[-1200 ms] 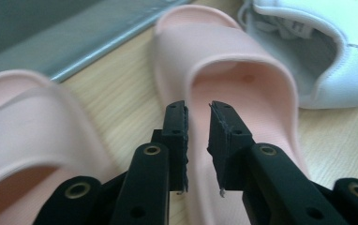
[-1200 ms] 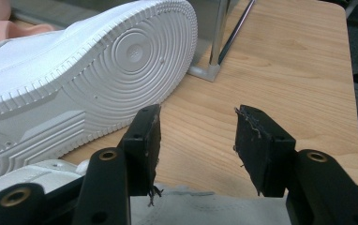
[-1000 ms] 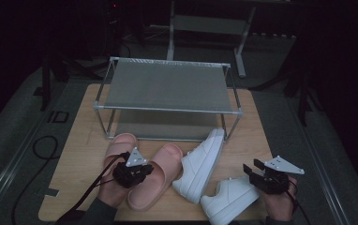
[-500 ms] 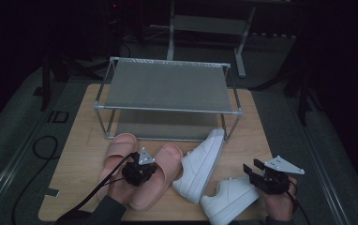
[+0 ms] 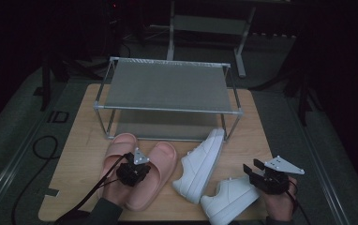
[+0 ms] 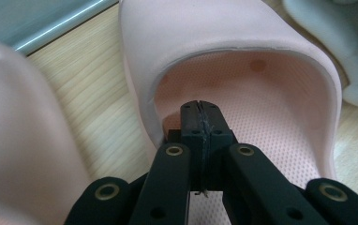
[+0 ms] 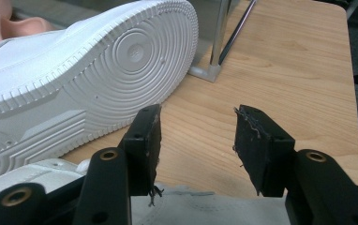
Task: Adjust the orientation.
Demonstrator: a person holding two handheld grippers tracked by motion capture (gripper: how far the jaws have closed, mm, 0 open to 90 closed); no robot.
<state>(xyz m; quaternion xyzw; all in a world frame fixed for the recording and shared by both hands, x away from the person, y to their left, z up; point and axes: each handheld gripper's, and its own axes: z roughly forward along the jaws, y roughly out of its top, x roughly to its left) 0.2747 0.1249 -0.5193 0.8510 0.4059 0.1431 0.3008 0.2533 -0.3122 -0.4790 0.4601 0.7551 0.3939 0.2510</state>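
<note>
Since the earlier high-view frames, the left gripper (image 5: 133,171) has crept from the gap between the two slippers onto the right pink slipper (image 5: 152,172), and its jaws have just been closing; the left gripper view shows them now pressed flat together with nothing between them, tips poised over the slipper's footbed (image 6: 271,126) just inside the strap opening. That slipper lies directly under and ahead of these tongs, its long axis running from about 7 o'clock at the heel to 1 o'clock at the toe, toward the shoe rack (image 5: 167,89). The left pink slipper (image 5: 117,149) sits touching it at 10 o'clock. The right gripper (image 5: 257,169) hangs well apart, jaws wide open and empty, above the near white sneaker (image 5: 228,198); the other white sneaker (image 5: 200,164) lies on its side at its 10 o'clock. Judging by position, the left hand is far nearer. Room is tight sideways between the shoes, but open board (image 5: 83,140) lies toward the rack's lower shelf.
</note>
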